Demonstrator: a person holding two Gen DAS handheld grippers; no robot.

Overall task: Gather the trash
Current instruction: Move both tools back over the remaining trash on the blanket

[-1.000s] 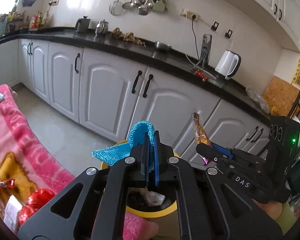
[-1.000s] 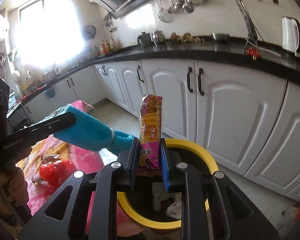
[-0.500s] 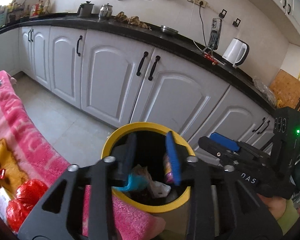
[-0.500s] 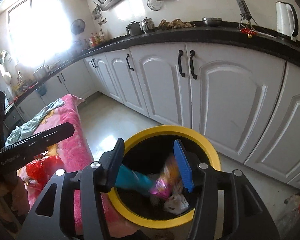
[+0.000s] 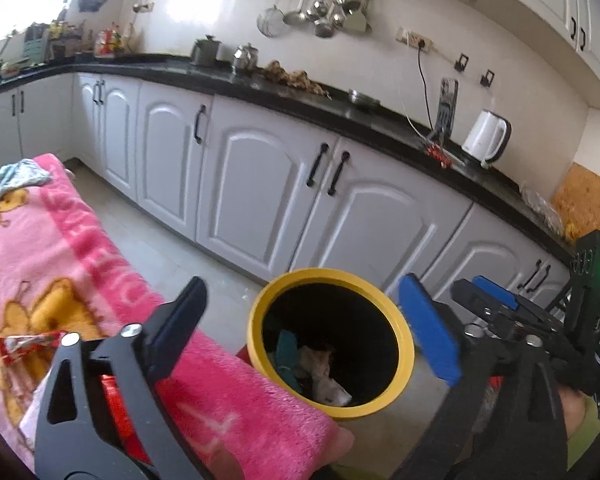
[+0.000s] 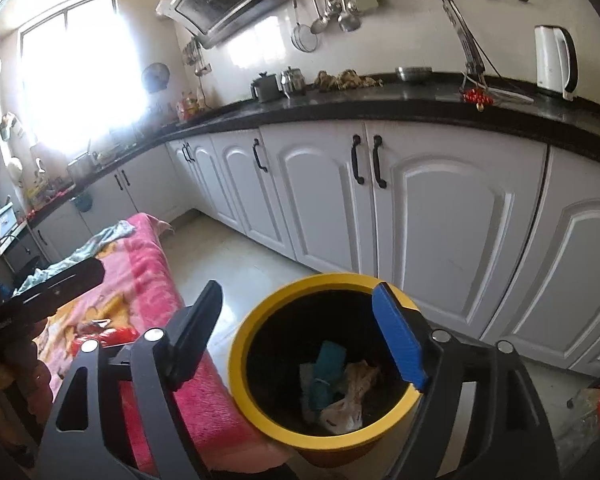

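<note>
a long run of white cabinets (image 6: 452,216) under a black countertop (image 6: 380,100) fills the far side of the kitchen. near left, a pink blanket (image 5: 72,248) covers a surface, with red wrappers (image 5: 28,346) lying on it. just right of the blanket stands the yellow-rimmed bin (image 5: 404,344), holding a teal wrapper (image 6: 328,364) and crumpled pale wrappers (image 6: 360,380) at its bottom. the left gripper (image 5: 304,328) hangs above the bin with fingers spread wide and nothing between them. the right gripper (image 6: 300,328) does likewise, also spread and bare. a white kettle (image 6: 554,62) sits far right on the countertop.
</note>
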